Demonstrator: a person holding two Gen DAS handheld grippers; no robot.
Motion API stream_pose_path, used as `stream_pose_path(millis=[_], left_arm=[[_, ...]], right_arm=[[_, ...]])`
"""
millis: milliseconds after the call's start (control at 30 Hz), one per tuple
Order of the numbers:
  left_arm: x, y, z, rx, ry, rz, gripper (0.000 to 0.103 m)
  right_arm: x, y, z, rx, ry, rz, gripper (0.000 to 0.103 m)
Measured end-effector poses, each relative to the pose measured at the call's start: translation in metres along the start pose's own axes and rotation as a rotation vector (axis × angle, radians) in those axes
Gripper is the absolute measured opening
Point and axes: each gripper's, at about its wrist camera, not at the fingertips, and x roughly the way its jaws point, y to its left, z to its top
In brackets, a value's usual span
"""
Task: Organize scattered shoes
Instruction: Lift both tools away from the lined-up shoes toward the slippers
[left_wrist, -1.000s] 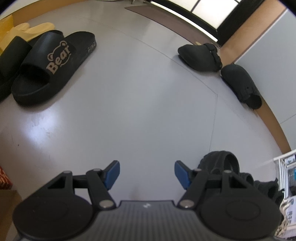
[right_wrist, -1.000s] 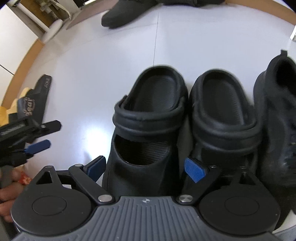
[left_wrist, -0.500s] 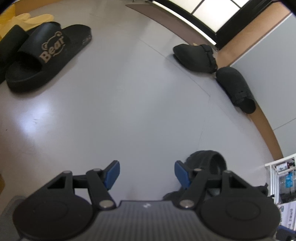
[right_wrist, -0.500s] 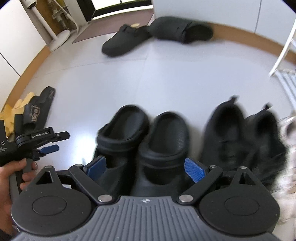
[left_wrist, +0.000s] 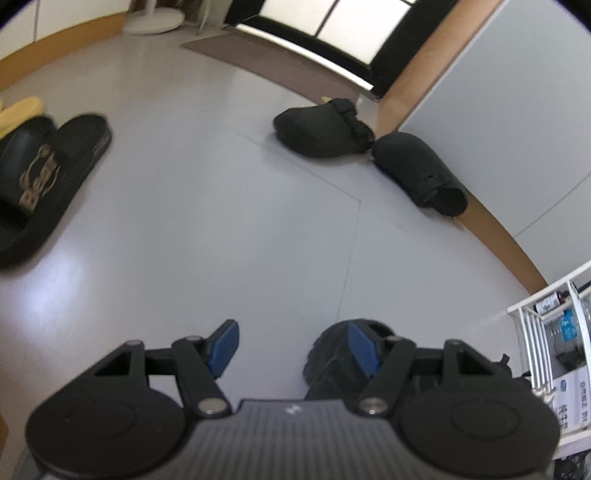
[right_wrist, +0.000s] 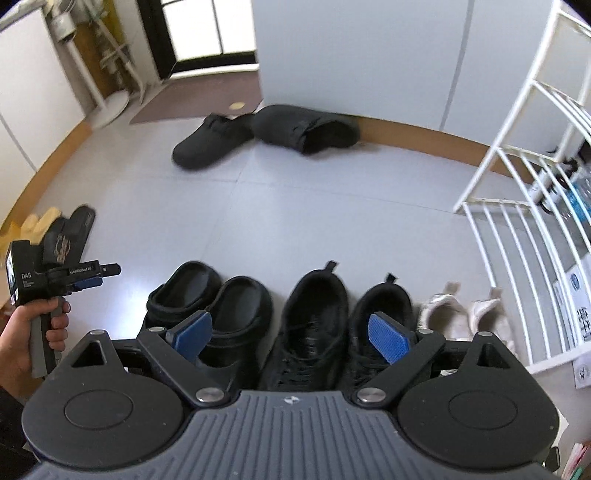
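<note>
A row of shoes stands side by side below my right gripper (right_wrist: 290, 332): two black clogs (right_wrist: 221, 299), two black sneakers (right_wrist: 314, 314) and two beige shoes (right_wrist: 458, 310). Two black felt slippers (right_wrist: 258, 133) lie apart by the far wall, also in the left wrist view (left_wrist: 321, 127). Black "Bear" slides (left_wrist: 44, 173) lie at the left. My left gripper (left_wrist: 291, 345) is open and empty above the floor, with a black clog (left_wrist: 332, 358) by its right finger. It also shows in the right wrist view (right_wrist: 92, 277). My right gripper is open and empty.
A white wire rack (right_wrist: 524, 184) stands at the right. A brown doormat (right_wrist: 192, 103) lies before the dark door frame. A wooden baseboard (left_wrist: 491, 229) runs along the grey wall. Yellow slippers (left_wrist: 18, 110) lie beside the slides.
Both grippers have risen and pulled back. The right gripper has left the clogs, and the whole shoe row has come into view. The felt slippers now sit nearer the left view's centre.
</note>
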Motion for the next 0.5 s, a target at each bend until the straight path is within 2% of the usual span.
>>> stream_pose_path(millis=[133,267,367,500], left_arm=[[-0.003,-0.024,0.014,0.073,-0.022,-0.002,0.068],[-0.002,-0.049,0.029,0.131,-0.036,0.020,0.068],[0.000,-0.066,0.039,0.163,-0.050,0.038,0.068],[0.007,-0.088,0.053,0.200,-0.049,0.060,0.068]], right_arm=[[0.007,-0.011,-0.003,0.008,-0.014,0.019,0.095],[0.019,-0.011,-0.010,-0.047,-0.052,0.074,0.095],[0.028,-0.014,-0.020,-0.059,-0.094,0.070,0.095],[0.044,-0.025,-0.034,0.000,-0.107,0.082,0.095]])
